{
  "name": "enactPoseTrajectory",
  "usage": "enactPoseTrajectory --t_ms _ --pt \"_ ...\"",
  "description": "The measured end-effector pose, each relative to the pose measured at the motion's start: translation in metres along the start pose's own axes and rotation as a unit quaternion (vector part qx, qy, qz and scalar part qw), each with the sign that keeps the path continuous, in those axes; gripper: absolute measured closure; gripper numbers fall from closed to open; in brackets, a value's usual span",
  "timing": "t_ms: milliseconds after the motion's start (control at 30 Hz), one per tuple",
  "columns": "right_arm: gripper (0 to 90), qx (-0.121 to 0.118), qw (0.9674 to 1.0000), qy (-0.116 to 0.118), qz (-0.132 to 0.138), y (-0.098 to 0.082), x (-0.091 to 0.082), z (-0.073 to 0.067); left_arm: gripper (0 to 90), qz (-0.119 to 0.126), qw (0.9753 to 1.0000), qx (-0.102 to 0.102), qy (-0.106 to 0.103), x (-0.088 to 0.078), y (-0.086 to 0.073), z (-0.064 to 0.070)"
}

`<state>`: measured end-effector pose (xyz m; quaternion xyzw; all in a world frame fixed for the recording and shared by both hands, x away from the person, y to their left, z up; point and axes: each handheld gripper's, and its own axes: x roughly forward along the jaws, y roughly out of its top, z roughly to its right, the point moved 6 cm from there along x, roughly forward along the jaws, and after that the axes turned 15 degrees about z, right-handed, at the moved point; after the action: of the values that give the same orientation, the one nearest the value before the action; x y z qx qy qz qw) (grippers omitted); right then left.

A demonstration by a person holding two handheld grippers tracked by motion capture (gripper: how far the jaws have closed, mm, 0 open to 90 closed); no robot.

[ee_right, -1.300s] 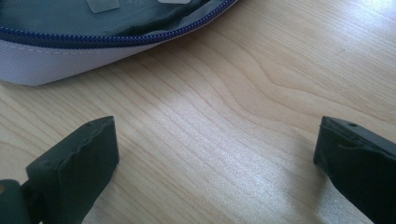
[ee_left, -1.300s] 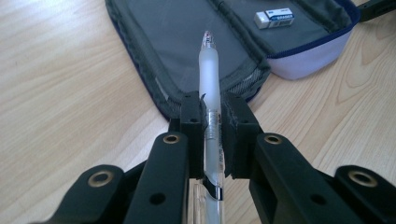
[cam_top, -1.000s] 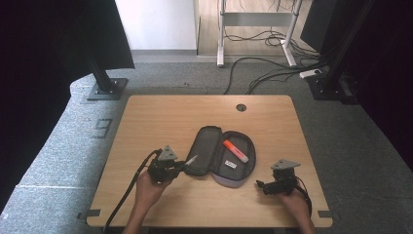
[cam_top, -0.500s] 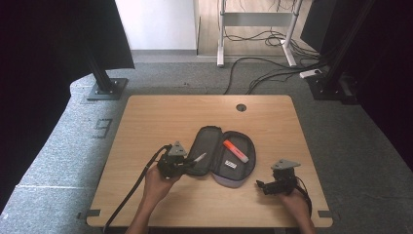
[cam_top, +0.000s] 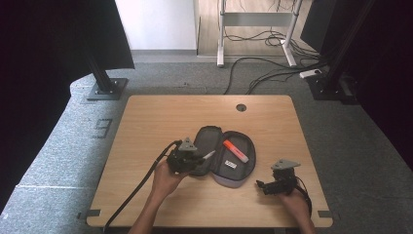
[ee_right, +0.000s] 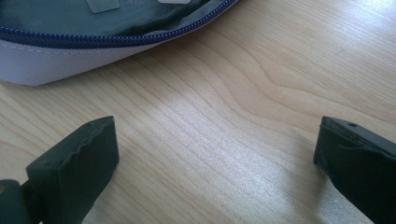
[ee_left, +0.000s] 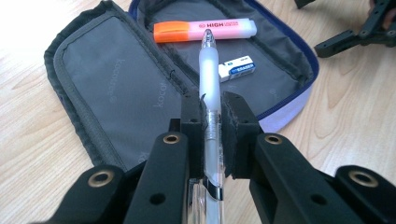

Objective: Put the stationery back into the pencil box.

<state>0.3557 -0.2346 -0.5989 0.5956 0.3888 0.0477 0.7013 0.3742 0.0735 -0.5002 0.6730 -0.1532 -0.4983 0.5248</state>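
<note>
A grey pencil case (cam_top: 220, 156) (ee_left: 116, 88) lies unzipped and spread flat on the wooden table. In its right half lie a pink highlighter with an orange cap (cam_top: 235, 150) (ee_left: 205, 30) and a small white eraser (cam_top: 230, 165) (ee_left: 237, 68). My left gripper (cam_top: 197, 158) (ee_left: 213, 122) is shut on a clear pen (ee_left: 208, 84) (cam_top: 208, 155), whose tip points over the case toward the highlighter. My right gripper (cam_top: 261, 185) (ee_right: 212, 158) rests open on the table just right of the case, with nothing between its fingers; the case's lilac edge and blue zip (ee_right: 93, 42) lie ahead of it.
A round cable hole (cam_top: 240, 107) sits near the table's far edge (cam_top: 209, 96). The left gripper's cable (cam_top: 141, 183) trails off the near left. Stands and loose cables (cam_top: 272, 73) lie on the floor beyond the table.
My left gripper has carried the pen to the right, from beside the case's left flap to over it. The right gripper has stayed put.
</note>
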Motion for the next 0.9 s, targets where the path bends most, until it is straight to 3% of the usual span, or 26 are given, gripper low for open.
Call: enactPoseTrajectory --t_ms 267,900 --pt "0.0 0.000 1.0000 0.000 0.000 0.000 0.000 0.000 79.8 0.001 0.9999 -0.001 -0.013 0.013 0.006 0.002" --pt "0.0 0.000 1.0000 -0.001 0.000 0.000 0.000 0.000 79.8 -0.005 0.9994 0.019 -0.029 0.044 0.028 0.012"
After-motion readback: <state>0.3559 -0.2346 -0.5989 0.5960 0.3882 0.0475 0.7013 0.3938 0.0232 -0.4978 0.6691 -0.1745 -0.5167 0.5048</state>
